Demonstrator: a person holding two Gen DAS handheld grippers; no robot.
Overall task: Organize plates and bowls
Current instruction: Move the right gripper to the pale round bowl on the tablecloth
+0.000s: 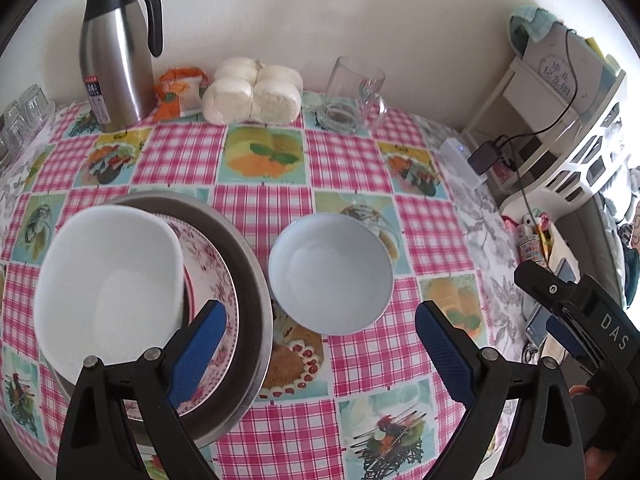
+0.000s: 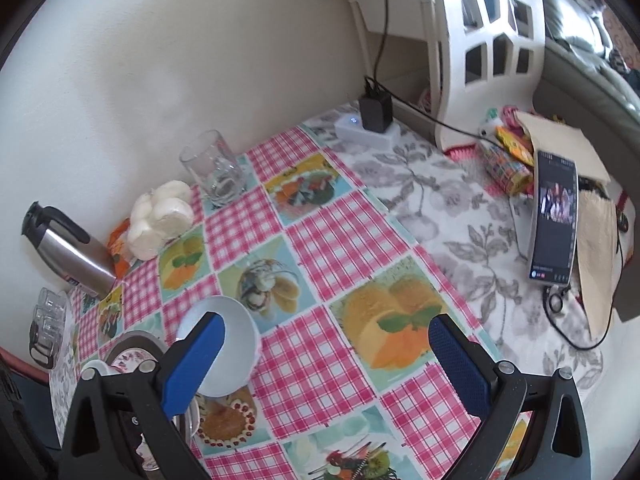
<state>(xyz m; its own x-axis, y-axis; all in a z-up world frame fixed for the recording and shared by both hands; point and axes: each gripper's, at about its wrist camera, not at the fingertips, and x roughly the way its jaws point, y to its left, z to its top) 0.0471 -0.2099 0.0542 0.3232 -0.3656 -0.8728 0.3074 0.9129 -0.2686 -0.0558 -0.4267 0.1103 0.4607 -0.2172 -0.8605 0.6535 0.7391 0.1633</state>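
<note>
I hover my left tool (image 1: 320, 332), jaws apart, over the bowl (image 1: 330, 274), next stacking it onto the plates (image 1: 216, 264).

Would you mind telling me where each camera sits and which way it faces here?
Left wrist: on the left gripper, above the table, looking toward the wall over the stacked dishes and loose bowl; its open jaws and the right gripper show.
Right wrist: on the right gripper, angled toward the table's far right corner and phone; only its open jaws show.
Shared: bowl, glass, kettle.
</note>
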